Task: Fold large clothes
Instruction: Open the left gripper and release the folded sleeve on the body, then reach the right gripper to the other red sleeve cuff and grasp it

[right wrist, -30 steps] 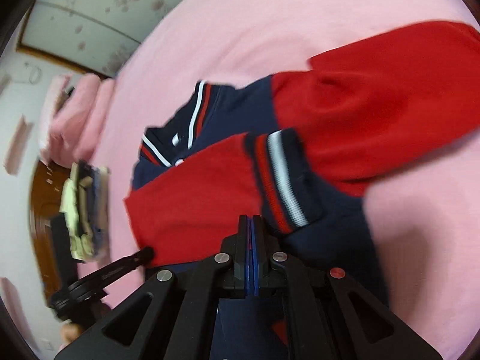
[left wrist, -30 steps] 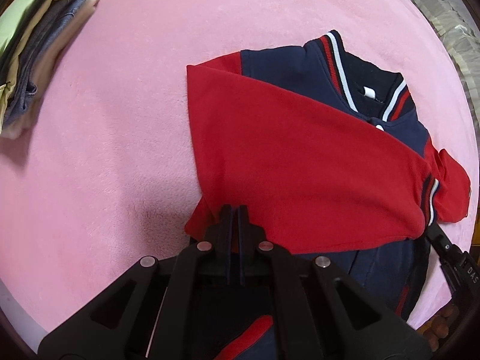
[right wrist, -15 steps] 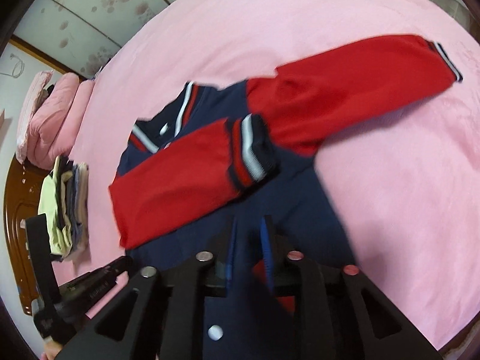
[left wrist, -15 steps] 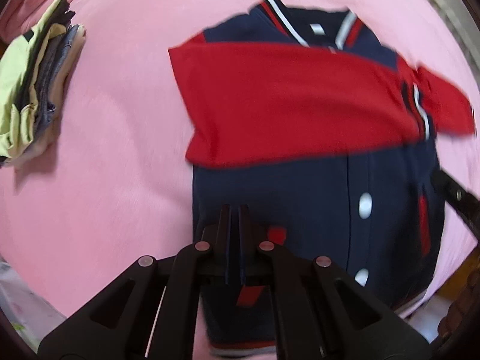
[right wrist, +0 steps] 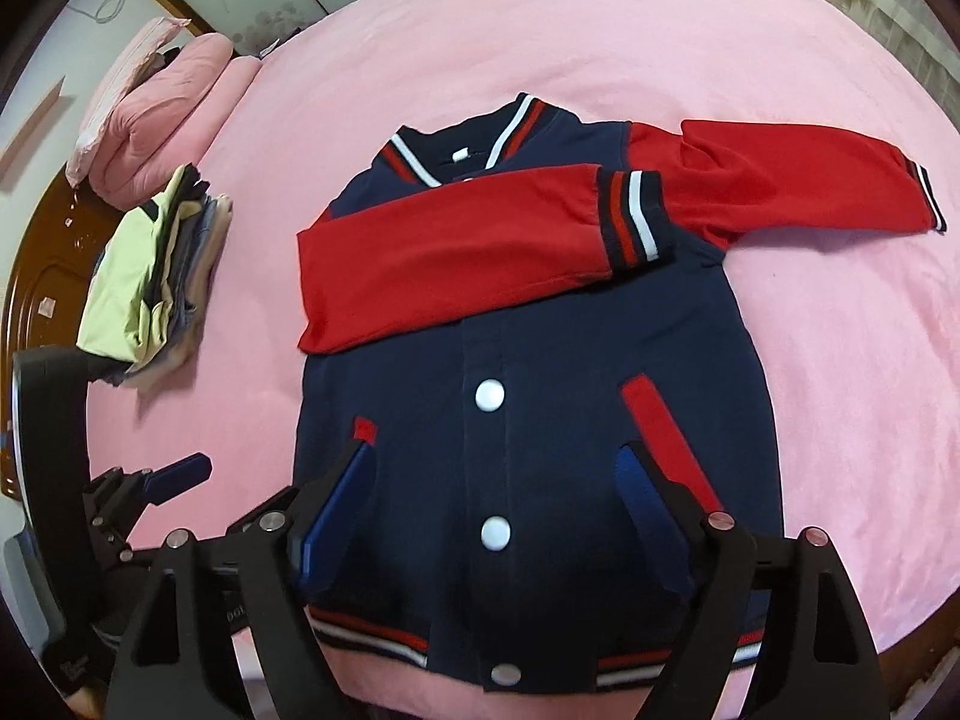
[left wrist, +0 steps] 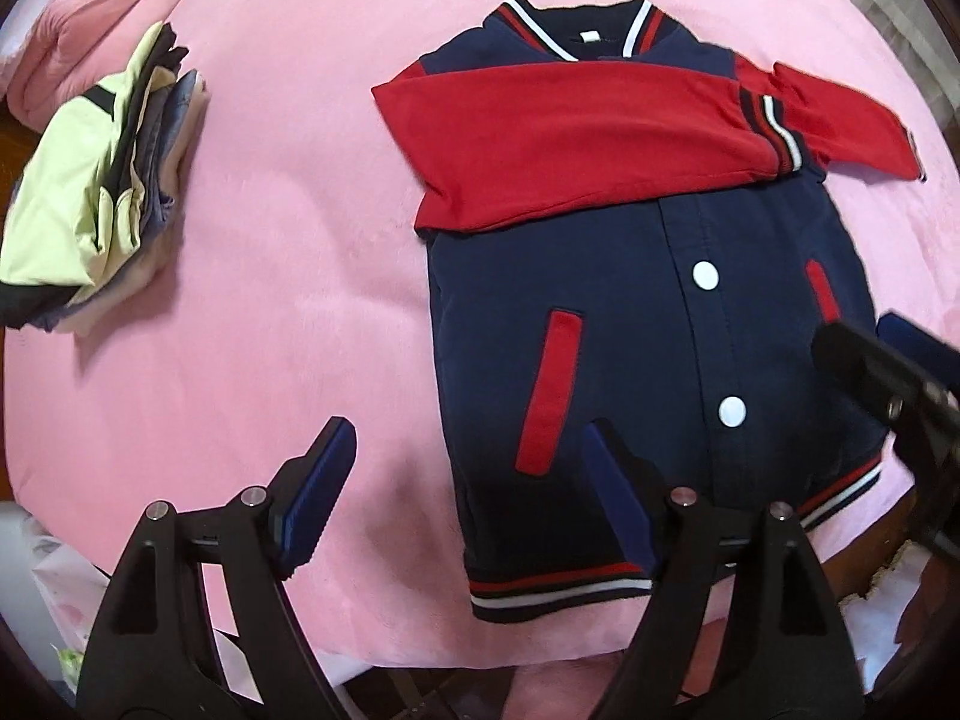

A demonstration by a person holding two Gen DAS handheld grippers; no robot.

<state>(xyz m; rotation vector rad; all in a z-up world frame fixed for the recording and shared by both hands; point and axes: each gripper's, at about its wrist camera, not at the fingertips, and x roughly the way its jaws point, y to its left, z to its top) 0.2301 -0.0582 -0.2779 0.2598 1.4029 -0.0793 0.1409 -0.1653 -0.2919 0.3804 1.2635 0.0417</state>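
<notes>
Both claws have let go and lifted since a second ago: the left claw (left wrist: 465,501) and right claw (right wrist: 501,513) are opening, nothing between their fingers. The jacket (right wrist: 540,396) lies flat on the pink bed (right wrist: 840,360), one sleeve (right wrist: 456,252) folded across the chest and the other sleeve (right wrist: 798,180) spread rightward, likely next to fold. At far left a stack of folded clothes (left wrist: 102,204) sits well apart, blocking nothing.

Folded clothes stack (left wrist: 102,192), pink quilt (right wrist: 156,114)

No readable text anywhere. The jacket (right wrist: 528,372) neck tag (right wrist: 461,154) is blank white. Lettering on the left gripper (right wrist: 180,474) body is too dark to read.
</notes>
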